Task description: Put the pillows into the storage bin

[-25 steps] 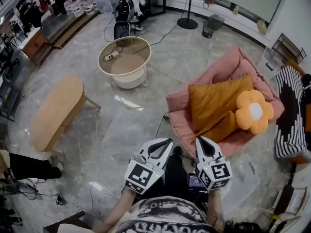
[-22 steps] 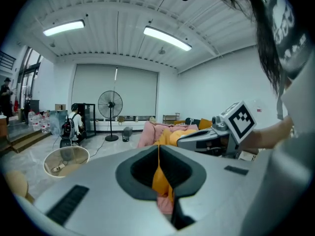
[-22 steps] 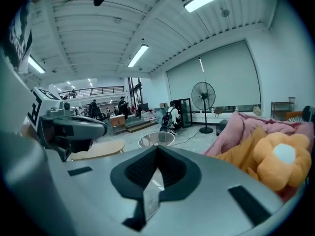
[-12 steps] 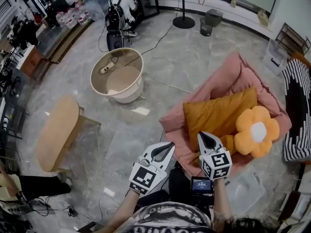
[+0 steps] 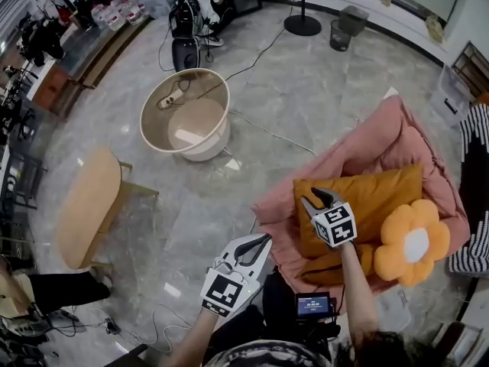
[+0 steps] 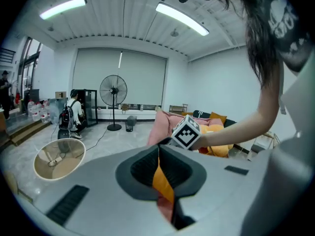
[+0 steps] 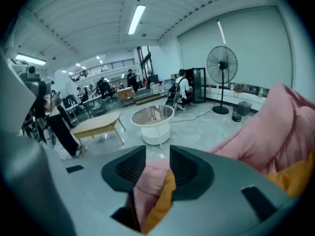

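right hand-held gripper (image 5: 315, 197) reached over orange pillow (image 5: 382, 197), jaws opening

Bright, even indoor light from ceiling tube lamps (image 6: 181, 18). Glossy floor (image 5: 306, 90) shows white glare patches; shadows soft. Strong fisheye bending at edges. Dark round vignette in both gripper views; near foreground blurred.

Polished glossy veined stone for the floor (image 5: 306, 82); soft matt cloth on the pink lounger (image 5: 386, 136) and mustard pillow (image 5: 382, 197); fuzzy plush on the flower pillow (image 5: 415, 245); pale matt wood for the table (image 5: 88, 205); smooth cream wall on the storage bin (image 5: 205, 148).
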Demonstrator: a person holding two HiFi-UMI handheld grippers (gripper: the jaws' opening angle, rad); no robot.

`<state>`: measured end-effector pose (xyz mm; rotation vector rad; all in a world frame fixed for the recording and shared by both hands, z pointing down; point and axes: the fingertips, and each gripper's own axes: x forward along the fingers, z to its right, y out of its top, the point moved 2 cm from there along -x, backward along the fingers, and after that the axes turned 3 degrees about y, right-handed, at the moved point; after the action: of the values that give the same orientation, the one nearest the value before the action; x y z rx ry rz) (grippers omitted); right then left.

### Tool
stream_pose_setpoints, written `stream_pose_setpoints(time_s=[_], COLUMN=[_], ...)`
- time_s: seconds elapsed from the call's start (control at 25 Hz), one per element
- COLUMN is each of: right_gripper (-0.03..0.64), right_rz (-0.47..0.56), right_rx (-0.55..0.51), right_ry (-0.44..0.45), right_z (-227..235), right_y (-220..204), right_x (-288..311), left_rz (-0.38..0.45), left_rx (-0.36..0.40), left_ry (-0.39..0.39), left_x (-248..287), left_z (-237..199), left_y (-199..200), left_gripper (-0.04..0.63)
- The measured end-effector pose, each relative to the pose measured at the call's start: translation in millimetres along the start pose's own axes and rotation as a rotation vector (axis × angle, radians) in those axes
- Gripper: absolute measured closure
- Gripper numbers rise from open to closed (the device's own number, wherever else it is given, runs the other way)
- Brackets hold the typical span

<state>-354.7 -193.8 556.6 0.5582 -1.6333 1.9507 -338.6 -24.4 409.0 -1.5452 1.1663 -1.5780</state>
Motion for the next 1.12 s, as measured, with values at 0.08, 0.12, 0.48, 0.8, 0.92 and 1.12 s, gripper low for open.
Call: stream_pose_setpoints(time_s=[0.08, 0.12, 0.48, 0.8, 0.92, 1.12], right_gripper=[0.437, 0.414, 0.285, 0.428, 0.476, 0.505], right_rz=[-0.095, -0.147, -0.576, -0.672, -0.636, -0.511], right_rx=[-0.067, -0.109, -0.453, -0.584, -0.57, -0.569], right_ry=[0.036, 0.048, 0.141, 0.087, 0.081, 0.055], right_z=[9.9, 15.1, 51.8, 48.8, 40.5, 9.5], right_y=[-12.6, -20.5, -94.8, -117.1, -113.3, -72.2], right_x=[37.2, 54.3, 148.9, 145.1, 127.3, 106.7], left_rz=[-0.021, -0.031, -0.102, -0.12, -0.111, -0.092], left_rx=[-0.012, -0.017, -0.051, -0.04, -0.045, -0.035], left_ry=[0.018, 0.025, 0.062, 0.097, 0.103, 0.112], left_x=[2.7, 4.2, 14.4, 8.8, -2.9, -27.8], left_z=[-7.9, -10.8, -38.3, -44.6, -43.5, -47.0], left_y=[-8.1, -12.6, -48.1, -50.7, -45.9, -45.8], left_gripper=[0.58, 0.58, 0.58, 0.58, 0.58, 0.58])
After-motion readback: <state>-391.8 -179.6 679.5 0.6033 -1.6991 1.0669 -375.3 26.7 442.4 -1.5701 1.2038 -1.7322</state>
